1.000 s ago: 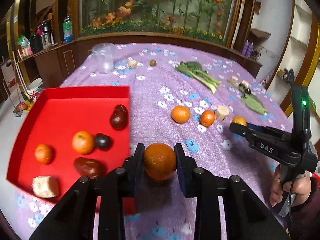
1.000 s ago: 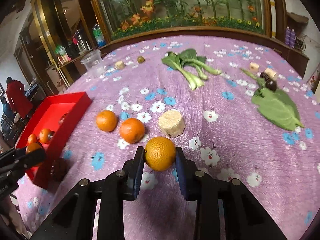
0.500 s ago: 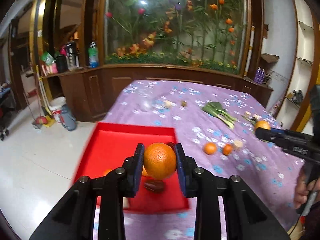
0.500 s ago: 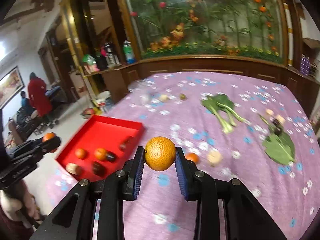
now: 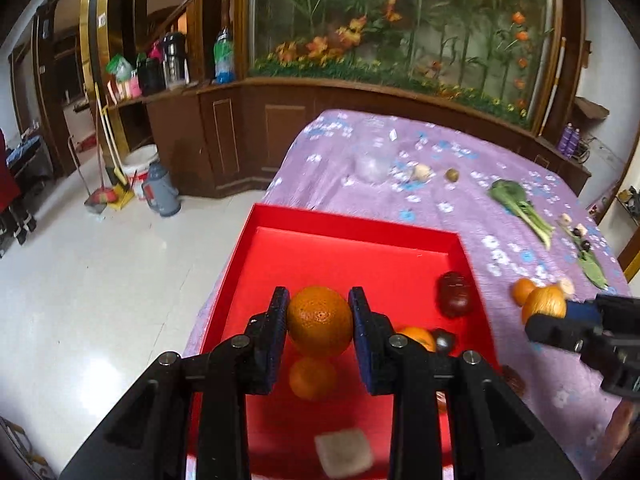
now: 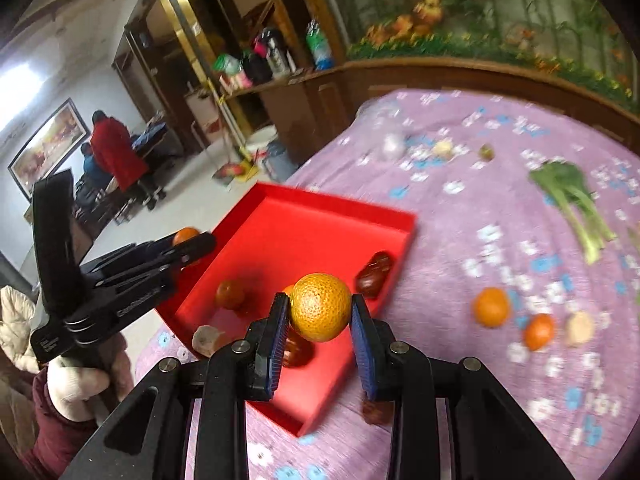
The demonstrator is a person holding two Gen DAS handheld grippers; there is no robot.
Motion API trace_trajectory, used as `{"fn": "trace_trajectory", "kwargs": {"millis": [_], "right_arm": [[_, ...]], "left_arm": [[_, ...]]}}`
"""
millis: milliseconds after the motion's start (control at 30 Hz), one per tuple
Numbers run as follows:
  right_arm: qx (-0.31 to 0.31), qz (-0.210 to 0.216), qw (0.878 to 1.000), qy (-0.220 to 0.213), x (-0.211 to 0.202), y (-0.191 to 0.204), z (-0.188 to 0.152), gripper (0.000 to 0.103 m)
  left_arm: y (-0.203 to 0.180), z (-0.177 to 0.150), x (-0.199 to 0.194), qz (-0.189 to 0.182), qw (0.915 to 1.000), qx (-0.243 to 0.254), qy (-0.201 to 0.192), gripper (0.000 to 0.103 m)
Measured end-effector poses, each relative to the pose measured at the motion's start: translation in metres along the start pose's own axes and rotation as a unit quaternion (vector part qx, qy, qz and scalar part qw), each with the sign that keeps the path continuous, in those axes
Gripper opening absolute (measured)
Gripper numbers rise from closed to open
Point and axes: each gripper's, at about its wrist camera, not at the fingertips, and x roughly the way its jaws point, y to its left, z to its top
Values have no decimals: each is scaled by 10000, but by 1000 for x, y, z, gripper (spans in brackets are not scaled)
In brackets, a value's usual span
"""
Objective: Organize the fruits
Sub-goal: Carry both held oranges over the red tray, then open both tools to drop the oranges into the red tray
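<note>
Left hand-held gripper (image 5: 319,320) clamped on an orange (image 5: 319,321), both pads pressed to its sides, held in the air over the red tray (image 5: 352,232), above the tray's near half. Right hand-held gripper (image 6: 320,312) likewise closed on a second orange (image 6: 320,306), held over the tray's right edge. Tray sits at the left corner of the bench (image 5: 440,168), which wears a purple flowered cloth; part of the tray overhangs the bench edge. Inside the tray: a small orange (image 5: 313,378) below the left-held one, another orange (image 5: 416,338) toward the tray's right side with a dark round fruit (image 5: 445,341) touching it, a dark red fruit (image 5: 455,294) against the right wall, a pale chunk (image 5: 345,453) at the near edge, blurred. Right of the tray on the cloth: two loose oranges (image 6: 491,306) (image 6: 539,331) and a pale piece (image 6: 580,328) in a row. Farther right, a leafy green (image 6: 572,200). Beyond the tray, a clear glass (image 5: 372,162), blurred.
</note>
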Motion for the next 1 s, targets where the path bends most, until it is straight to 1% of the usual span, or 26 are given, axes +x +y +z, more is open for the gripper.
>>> {"fn": "trace_trajectory", "kwargs": {"millis": [167,333,500,767,800,867,900,933,967,1000], "right_arm": [[76,159,9992,364,48,1,12,34],[40,80,9980,627,89,5,22,34],[-33,3,9976,697,108,8,24,34],[-334,-165,9968,706,123,19,25,34],[-370,-180,9968,688,124,19,25,34],[-429,-195,9970,616,121,21,25,36],[-449,-177,9972,568,119,22,27,37],[-474,-166,9975,505,116,23,28,41],[-502,-190,9976,443,112,24,29,45],[-525,-213,9977,378,107,24,30,45]], "left_arm": [[16,5,38,-70,9988,-336,347,29],[22,6,60,-146,9970,-519,554,29],[27,2,70,-177,9960,-573,661,29],[33,1,77,-215,9959,-609,630,30],[34,1,77,-238,9958,-625,623,32],[35,1,75,-285,9956,-668,584,42],[35,0,72,-291,9957,-692,543,51],[36,1,69,-301,9958,-721,480,54],[34,2,63,-313,9958,-740,445,54],[33,2,58,-334,9956,-763,420,56]]}}
